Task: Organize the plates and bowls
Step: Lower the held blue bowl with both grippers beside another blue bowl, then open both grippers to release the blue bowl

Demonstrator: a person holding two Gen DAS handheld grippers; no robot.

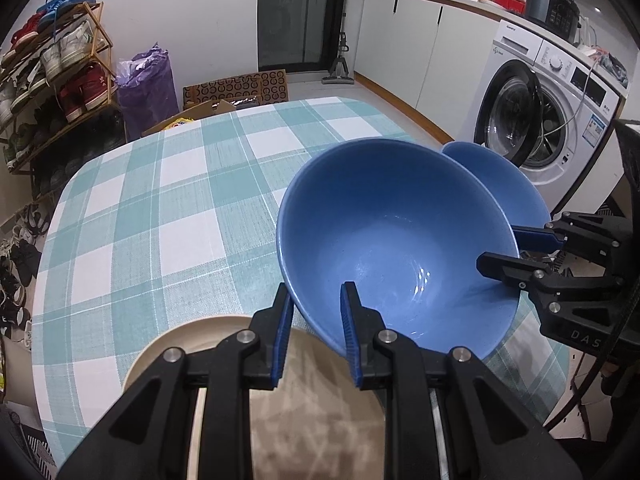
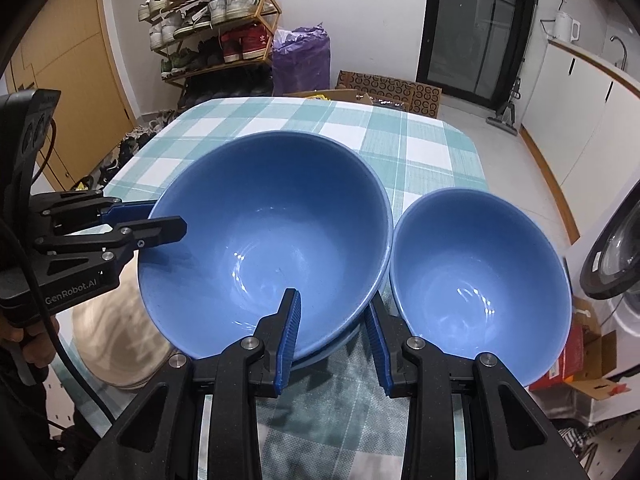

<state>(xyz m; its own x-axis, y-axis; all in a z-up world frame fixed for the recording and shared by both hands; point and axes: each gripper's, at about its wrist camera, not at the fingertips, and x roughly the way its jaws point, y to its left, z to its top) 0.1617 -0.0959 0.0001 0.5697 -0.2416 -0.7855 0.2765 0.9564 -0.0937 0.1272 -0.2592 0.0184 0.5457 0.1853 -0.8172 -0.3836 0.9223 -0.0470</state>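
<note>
Both hand-held grippers pinch the large blue bowl's [image 2: 272, 240] rim, left hand-held gripper [image 1: 314, 330] at nine o'clock, right hand-held gripper [image 2: 334, 336] at six, small bowl [image 2: 480, 276] touching at three o'clock on the desk [image 2: 420, 152].

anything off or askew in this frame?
Nothing spilled or damaged. The large blue ceramic bowl sits tilted, both the left gripper and right gripper straddling its rim. In the right wrist view it seems to rest unevenly in another blue bowl beneath.

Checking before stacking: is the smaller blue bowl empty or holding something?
Empty. The right wrist view looks straight into the smaller blue bowl and shows only its bare glazed bottom with light reflections.
</note>
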